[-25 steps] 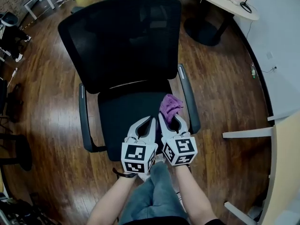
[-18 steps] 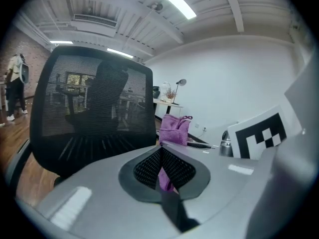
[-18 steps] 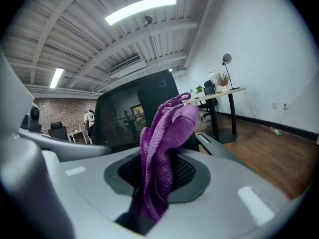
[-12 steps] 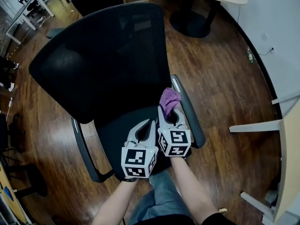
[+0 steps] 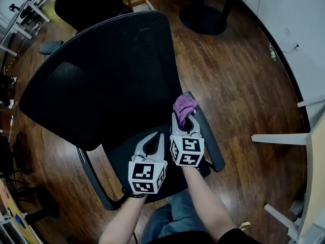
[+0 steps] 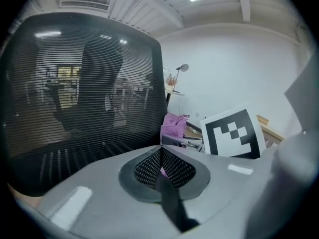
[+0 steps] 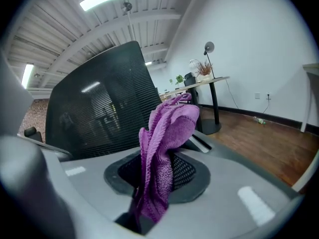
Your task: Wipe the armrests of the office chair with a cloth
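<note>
My right gripper (image 5: 183, 119) was clamped on the purple cloth (image 5: 184, 105), which stood out of the jaws toward 12 o'clock. A second earlier I held this cloth above the seat (image 5: 119, 151) of the office chair (image 5: 101, 75). Since then I had carried it toward 1 o'clock, so that it lay over the back end of the right armrest (image 5: 207, 133); whether it already touched the pad I could not tell. I judged that the wiping of this armrest could begin, with a stroke toward 5 o'clock. My left gripper (image 5: 155, 139) had its jaws together on nothing and stayed above the seat, at 8 o'clock from the right one. The left armrest (image 5: 92, 179) was not yet reached.
</note>
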`<state>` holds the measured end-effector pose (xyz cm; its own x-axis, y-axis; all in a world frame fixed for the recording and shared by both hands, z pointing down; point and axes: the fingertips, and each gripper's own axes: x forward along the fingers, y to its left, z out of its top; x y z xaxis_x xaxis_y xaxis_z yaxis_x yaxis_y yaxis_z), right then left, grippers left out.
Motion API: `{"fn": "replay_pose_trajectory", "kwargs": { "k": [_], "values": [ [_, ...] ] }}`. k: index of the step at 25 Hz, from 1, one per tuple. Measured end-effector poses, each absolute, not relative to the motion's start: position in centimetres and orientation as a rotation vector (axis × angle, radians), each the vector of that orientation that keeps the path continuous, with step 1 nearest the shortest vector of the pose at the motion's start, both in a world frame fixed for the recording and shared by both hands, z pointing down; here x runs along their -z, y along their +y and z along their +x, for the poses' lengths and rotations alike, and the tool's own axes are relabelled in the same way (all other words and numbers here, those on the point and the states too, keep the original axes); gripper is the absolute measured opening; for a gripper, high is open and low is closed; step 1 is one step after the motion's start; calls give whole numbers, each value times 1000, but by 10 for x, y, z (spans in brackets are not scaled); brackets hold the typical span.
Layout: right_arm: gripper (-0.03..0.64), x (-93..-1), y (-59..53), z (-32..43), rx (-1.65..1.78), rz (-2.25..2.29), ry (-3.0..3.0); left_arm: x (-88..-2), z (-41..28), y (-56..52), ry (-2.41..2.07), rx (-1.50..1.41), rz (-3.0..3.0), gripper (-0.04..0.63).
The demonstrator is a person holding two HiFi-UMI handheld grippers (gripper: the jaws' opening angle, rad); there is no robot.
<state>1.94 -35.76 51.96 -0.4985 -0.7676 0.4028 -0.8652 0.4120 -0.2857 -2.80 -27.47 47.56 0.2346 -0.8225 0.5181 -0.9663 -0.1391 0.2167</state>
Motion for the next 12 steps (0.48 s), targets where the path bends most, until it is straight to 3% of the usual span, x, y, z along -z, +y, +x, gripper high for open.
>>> {"fn": "replay_pose_trajectory", "kwargs": {
  "k": [12],
  "values": [
    [98, -525, -327, 45, -709, 1494, -2415, -482, -13, -260, -1577, -390, 2043, 5]
  ]
}}
